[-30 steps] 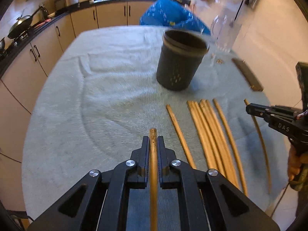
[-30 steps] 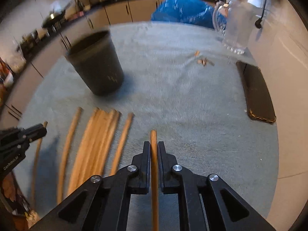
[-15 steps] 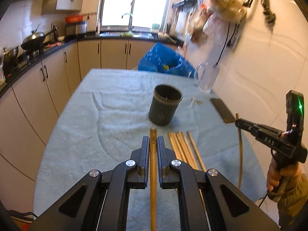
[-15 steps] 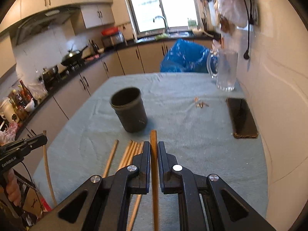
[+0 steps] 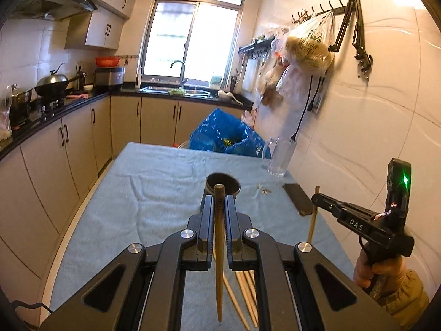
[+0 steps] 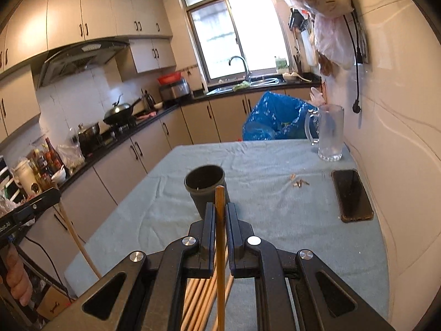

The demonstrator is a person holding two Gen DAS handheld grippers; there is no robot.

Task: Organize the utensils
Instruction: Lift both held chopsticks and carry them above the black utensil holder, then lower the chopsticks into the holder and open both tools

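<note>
My left gripper (image 5: 219,201) is shut on a wooden chopstick (image 5: 219,248) and holds it upright, high above the table. My right gripper (image 6: 220,209) is shut on another wooden chopstick (image 6: 220,253), also upright. The dark utensil holder (image 5: 222,183) stands on the table ahead of both grippers; it also shows in the right wrist view (image 6: 205,190). Several loose chopsticks (image 5: 245,295) lie on the cloth below the grippers, also seen in the right wrist view (image 6: 195,300). The right gripper shows in the left wrist view (image 5: 317,200), the left gripper in the right wrist view (image 6: 52,195).
The table carries a blue-grey cloth (image 6: 275,207). A black phone (image 6: 351,194) lies near the right wall. A glass mug (image 6: 329,132) stands at the far right. A blue bag (image 6: 273,120) sits behind the table. Kitchen cabinets (image 5: 66,143) run along the left.
Both grippers have risen well above the table and tilted up, each carrying its chopstick. The view now takes in the whole kitchen instead of the tabletop.
</note>
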